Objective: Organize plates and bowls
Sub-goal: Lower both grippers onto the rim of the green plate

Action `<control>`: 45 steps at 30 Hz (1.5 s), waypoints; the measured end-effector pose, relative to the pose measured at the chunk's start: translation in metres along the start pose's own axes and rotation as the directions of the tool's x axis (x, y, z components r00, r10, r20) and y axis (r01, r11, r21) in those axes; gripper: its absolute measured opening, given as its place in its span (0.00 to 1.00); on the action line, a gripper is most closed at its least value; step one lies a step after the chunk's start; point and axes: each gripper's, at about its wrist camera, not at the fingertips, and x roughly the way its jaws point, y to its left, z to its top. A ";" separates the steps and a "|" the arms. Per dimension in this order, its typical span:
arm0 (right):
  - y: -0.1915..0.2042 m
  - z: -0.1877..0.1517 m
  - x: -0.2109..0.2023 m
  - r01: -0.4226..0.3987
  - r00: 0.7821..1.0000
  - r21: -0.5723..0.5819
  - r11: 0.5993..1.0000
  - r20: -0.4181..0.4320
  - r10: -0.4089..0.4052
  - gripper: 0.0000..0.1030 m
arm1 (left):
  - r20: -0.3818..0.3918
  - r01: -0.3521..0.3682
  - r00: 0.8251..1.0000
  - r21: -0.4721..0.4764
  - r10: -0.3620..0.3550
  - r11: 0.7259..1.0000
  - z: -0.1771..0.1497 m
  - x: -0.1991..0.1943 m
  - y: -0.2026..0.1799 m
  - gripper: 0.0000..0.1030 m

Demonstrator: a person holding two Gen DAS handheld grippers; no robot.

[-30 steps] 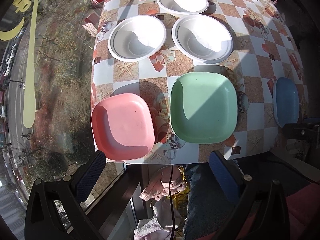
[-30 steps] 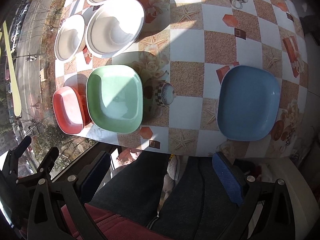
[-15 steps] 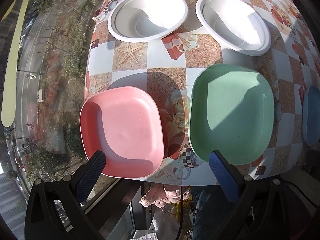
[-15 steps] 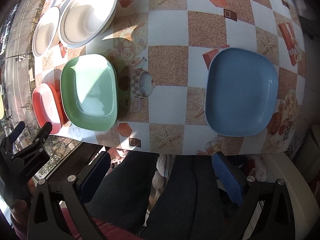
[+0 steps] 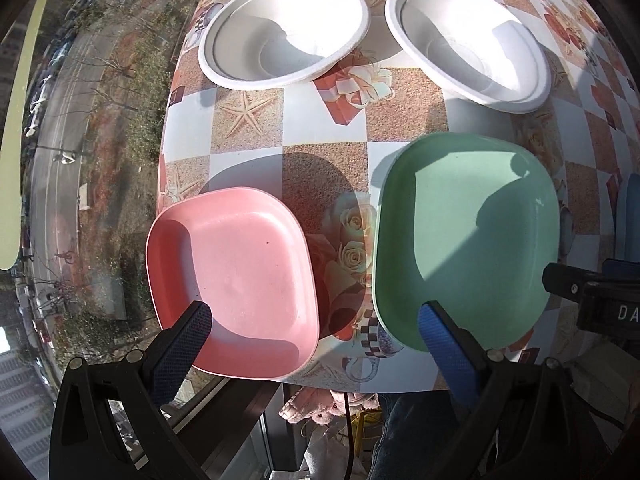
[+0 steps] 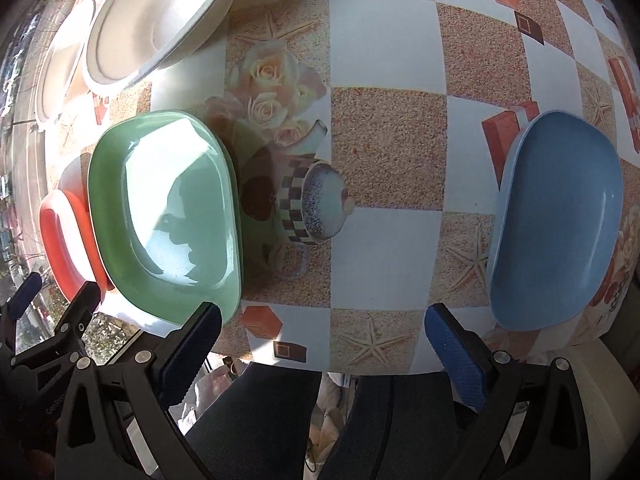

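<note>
In my left wrist view, my left gripper sits at the bottom of the frame with its jaws spread wide and nothing between them. Its left fingertip overlaps the near edge of the pink plate at lower left; whether it touches I cannot tell. Its right fingertip overlaps the near edge of the green plate at lower right. The two plates lie side by side, apart, on the checkered tablecloth. Above them, two white bowls sit side by side, with a third at the top edge.

In my right wrist view, the pink plate shows at the far left edge, the green plate just beside it. My right gripper is wide open and empty at the bottom, left fingertip over the green plate's near corner. The blue plate lies well apart at the right edge of the frame, near the table's front edge. White bowls fill the upper left corner.
</note>
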 end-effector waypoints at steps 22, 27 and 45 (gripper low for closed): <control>-0.042 0.010 0.000 0.072 0.994 0.004 0.997 0.076 -0.072 0.99 | -0.034 0.019 0.999 -0.010 -0.019 1.000 0.020 0.026 -0.055 1.00; -0.007 0.010 -0.012 0.151 0.982 -0.178 0.972 0.141 -0.127 0.99 | -0.074 0.028 0.997 -0.078 -0.034 0.997 0.022 0.035 -0.050 1.00; 0.017 0.028 0.037 0.107 0.992 -0.220 0.970 0.094 -0.088 0.96 | -0.050 0.016 0.999 -0.074 -0.020 0.997 0.000 0.025 -0.058 0.93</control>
